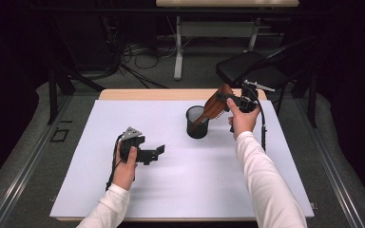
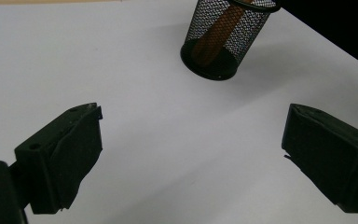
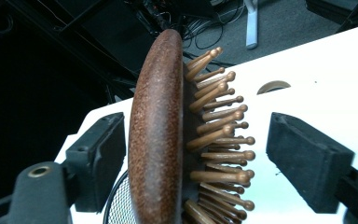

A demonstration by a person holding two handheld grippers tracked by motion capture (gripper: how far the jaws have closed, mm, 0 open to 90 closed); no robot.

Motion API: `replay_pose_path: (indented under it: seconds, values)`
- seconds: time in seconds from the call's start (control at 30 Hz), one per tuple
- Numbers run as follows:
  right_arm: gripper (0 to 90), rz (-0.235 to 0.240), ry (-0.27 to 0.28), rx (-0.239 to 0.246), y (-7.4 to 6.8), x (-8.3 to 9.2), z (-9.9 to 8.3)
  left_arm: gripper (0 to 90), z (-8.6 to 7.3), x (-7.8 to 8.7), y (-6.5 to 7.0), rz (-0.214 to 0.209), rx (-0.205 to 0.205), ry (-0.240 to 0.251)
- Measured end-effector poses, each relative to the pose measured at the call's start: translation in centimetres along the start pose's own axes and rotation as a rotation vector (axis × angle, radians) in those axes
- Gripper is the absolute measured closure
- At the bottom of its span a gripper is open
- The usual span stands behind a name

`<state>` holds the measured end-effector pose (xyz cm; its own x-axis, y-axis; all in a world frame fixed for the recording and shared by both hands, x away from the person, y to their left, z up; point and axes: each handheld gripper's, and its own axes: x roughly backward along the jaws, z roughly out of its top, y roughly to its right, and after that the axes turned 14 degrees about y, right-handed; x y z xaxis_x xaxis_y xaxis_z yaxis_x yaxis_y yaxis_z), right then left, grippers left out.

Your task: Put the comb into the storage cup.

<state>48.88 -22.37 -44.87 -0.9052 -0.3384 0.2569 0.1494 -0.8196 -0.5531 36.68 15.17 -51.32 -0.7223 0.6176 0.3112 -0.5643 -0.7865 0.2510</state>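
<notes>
Wooden hairbrush (image 1: 215, 105), handle in mesh cup (image 1: 197, 122), frame centre; my right tool (image 1: 233, 98) spread around its head, my left tool (image 1: 158, 153) spread, empty.

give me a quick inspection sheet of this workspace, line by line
surface: white sheet over a wooden table, bare apart from the cup
job's things: black mesh cup upright on the sheet; wooden hairbrush leaning with its handle down in the cup, head sticking out above the rim
clutter: nothing seen
grippers: left gripper open, low over the sheet, nothing between the jaws; right gripper open, jaws either side of the brush head, not closed on it
cables: one trails from each gripper; a tangle of cables on the floor behind the table
surroundings: black chair at the far right corner, white desk legs beyond, dark room
</notes>
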Motion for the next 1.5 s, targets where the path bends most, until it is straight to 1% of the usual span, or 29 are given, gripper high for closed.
replay_pose_path:
  seconds: [0.17, 0.2, 0.3, 0.37, 0.4, 0.43, 0.5, 0.57, 0.7, 0.77, 0.8, 0.9, 0.93, 1.27, 1.33, 1.5]
  values:
    - [14.8, -0.002, -0.006, 0.01, -0.1, 0.0, 0.0, 4.9, 0.0, 0.0, 0.0, 0.0, 0.0, -0.001]
    - [14.3, 0.0, 0.001, 0.013, -0.1, 0.0, 0.0, 4.9, 0.0, 0.0, 0.0, 0.0, 0.0, -0.002]
    - [13.5, -0.002, -0.01, 0.028, -0.2, 0.1, 0.0, 4.9, 0.0, 0.0, 0.0, -0.001, 0.001, -0.002]
    - [9.3, -0.01, -0.013, 0.045, -0.3, 0.2, 0.1, 4.9, 0.0, 0.0, 0.0, 0.0, 0.002, 0.001]
    - [7.9, -0.008, -0.015, 0.045, -0.3, 0.2, 0.1, 4.9, 0.0, 0.0, 0.0, 0.0, 0.003, 0.0]
    - [7.4, -0.005, -0.021, 0.052, -0.4, 0.2, 0.1, 4.9, 0.0, 0.0, 0.0, 0.0, 0.004, 0.001]
    - [7.3, -0.012, -0.027, 0.061, -0.5, 0.3, 0.2, 4.9, 0.0, 0.0, -0.1, 0.001, 0.005, 0.0]
    - [5.5, -0.006, -0.029, 0.066, -0.5, 0.4, 0.4, 4.9, 0.0, 0.0, -0.1, 0.002, 0.005, 0.0]
    - [1.8, 0.008, -0.039, 0.056, -0.6, 0.7, 0.6, 4.9, 0.0, -0.1, -0.2, 0.001, 0.01, 0.004]
    - [0.0, 0.017, -0.048, 0.065, -0.7, 0.8, 0.7, 4.9, 0.0, -0.1, -0.2, 0.001, 0.015, 0.004]
    - [0.0, 0.021, -0.056, 0.079, -0.8, 1.0, 0.8, 4.9, 0.0, -0.2, -0.2, 0.0, 0.016, 0.004]
    - [0.0, 0.023, -0.049, 0.106, -1.1, 1.3, 1.1, 4.9, 0.0, -0.4, -0.3, 0.001, 0.02, 0.003]
    - [0.0, 0.017, -0.047, 0.115, -1.2, 1.4, 1.3, 4.9, 0.0, -0.4, -0.3, 0.001, 0.02, 0.003]
    - [0.0, 0.019, -0.054, 0.148, -1.6, 1.7, 1.9, 4.8, 0.2, -0.2, -0.7, 0.006, 0.029, 0.008]
    - [0.0, 0.021, -0.055, 0.162, -1.9, 1.7, 2.1, 4.8, 0.2, -0.1, -0.7, 0.004, 0.033, 0.009]
    - [0.0, 0.035, -0.056, 0.175, -2.5, 1.6, 2.3, 4.8, 0.2, 0.0, -0.9, 0.007, 0.038, 0.008]
